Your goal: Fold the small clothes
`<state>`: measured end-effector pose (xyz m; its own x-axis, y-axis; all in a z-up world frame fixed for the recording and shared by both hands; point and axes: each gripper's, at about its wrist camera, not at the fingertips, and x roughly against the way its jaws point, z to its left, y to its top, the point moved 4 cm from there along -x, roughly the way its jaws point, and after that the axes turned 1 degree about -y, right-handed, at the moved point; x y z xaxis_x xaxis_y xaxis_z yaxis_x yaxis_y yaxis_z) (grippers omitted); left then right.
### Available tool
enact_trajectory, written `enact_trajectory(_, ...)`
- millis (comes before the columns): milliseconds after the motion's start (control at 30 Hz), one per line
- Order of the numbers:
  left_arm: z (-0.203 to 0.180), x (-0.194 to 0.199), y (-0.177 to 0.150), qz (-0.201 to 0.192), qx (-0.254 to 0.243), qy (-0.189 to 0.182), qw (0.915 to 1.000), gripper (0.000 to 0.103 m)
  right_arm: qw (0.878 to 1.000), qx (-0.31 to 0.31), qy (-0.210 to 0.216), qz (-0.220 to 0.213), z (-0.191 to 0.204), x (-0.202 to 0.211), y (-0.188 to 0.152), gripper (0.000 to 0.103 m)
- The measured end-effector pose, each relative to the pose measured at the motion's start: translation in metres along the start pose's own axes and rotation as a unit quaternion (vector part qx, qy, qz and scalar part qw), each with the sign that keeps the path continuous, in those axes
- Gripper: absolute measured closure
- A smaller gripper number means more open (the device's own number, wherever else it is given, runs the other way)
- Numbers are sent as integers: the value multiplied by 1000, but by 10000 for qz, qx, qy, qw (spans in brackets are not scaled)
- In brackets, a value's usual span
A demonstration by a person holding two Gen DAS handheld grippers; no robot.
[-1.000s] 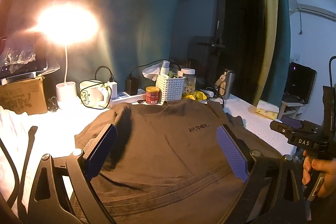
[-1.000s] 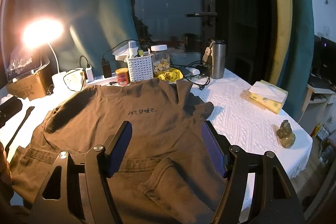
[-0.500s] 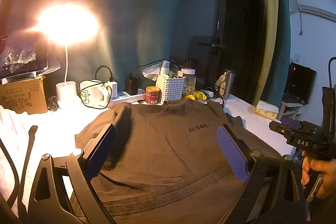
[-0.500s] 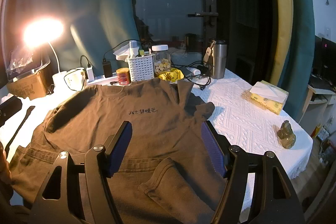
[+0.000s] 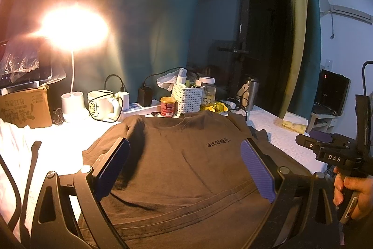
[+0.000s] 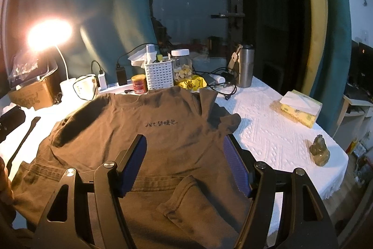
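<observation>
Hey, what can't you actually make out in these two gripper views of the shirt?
- Lamp head, both views: washed out by glare.
- Print on the shirt, both views: too small and soft to read.
- Shirt hem, both views: cut off by the bottom edge and covered by the left gripper and right gripper frames.
- Shirt's left sleeve, left wrist view: behind a finger.
- Basket contents: too small.

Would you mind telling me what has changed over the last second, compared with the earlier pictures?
Nothing has visibly changed. The brown T-shirt lies spread on the table just as before, its right sleeve still folded in. The left gripper and right gripper both stay open above it, holding nothing.
</observation>
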<state>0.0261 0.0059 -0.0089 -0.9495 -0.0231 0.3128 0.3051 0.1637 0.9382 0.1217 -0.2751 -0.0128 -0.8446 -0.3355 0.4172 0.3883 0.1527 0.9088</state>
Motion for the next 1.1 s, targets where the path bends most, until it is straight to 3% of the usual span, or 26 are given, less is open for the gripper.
enact_trajectory(467, 2, 4, 5, -89, 63, 39, 9999, 7, 10000, 3, -4, 1, 1, -1, 2, 31)
enact_trajectory(1100, -1, -38, 9, 324, 112, 67, 9994, 7, 9994, -106, -30, 341, -17, -38, 12, 31)
